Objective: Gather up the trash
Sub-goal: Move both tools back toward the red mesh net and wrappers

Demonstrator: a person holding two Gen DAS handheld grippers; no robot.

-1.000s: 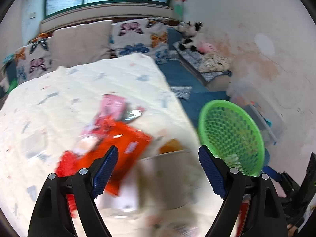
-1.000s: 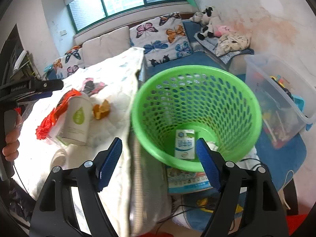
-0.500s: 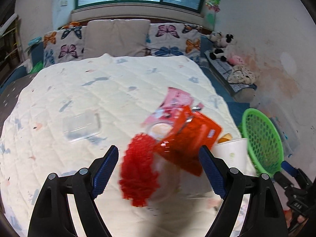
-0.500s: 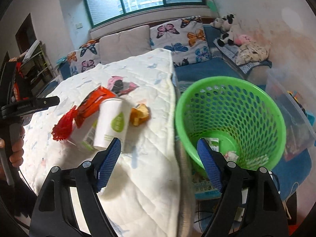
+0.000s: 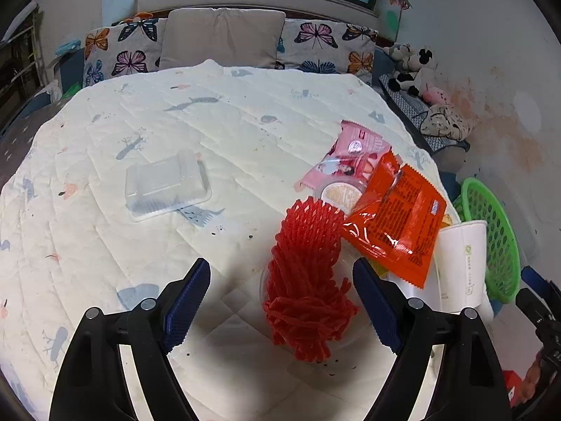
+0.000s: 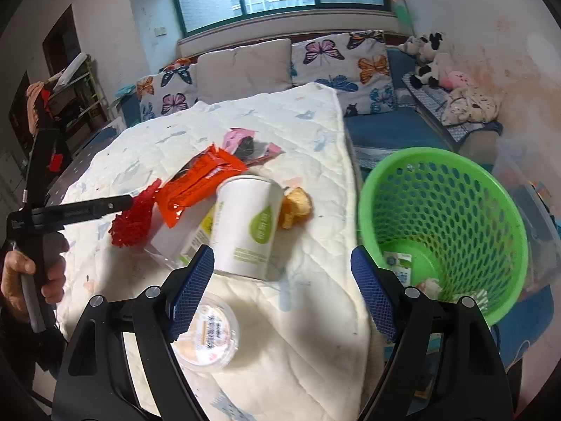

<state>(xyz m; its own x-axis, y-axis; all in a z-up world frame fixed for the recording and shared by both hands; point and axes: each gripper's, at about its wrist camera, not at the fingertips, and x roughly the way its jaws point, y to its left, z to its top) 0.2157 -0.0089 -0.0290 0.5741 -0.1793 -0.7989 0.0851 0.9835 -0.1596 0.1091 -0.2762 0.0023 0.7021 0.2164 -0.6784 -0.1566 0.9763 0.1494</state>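
Trash lies on a quilted bed. A red foam fruit net (image 5: 308,277) lies just ahead of my open, empty left gripper (image 5: 280,298), right of its middle. An orange wrapper (image 5: 396,221), a pink wrapper (image 5: 350,154) and a white paper cup (image 5: 463,259) lie to its right. A clear plastic tray (image 5: 166,186) lies to the left. My right gripper (image 6: 282,287) is open and empty, just short of the cup (image 6: 247,226). A round lidded tub (image 6: 210,333) sits by its left finger. The green basket (image 6: 445,224) stands at the right, holding a small carton (image 6: 398,263).
An orange peel (image 6: 298,205) lies beside the cup. The bed edge (image 6: 350,182) runs next to the basket. Butterfly pillows (image 5: 129,52) and soft toys (image 6: 431,59) sit at the back. A clear storage box (image 6: 526,182) stands by the right wall.
The left gripper has swung left and pulled back over the bed; the red net now lies ahead of it. The right gripper has swung left from the basket towards the cup.
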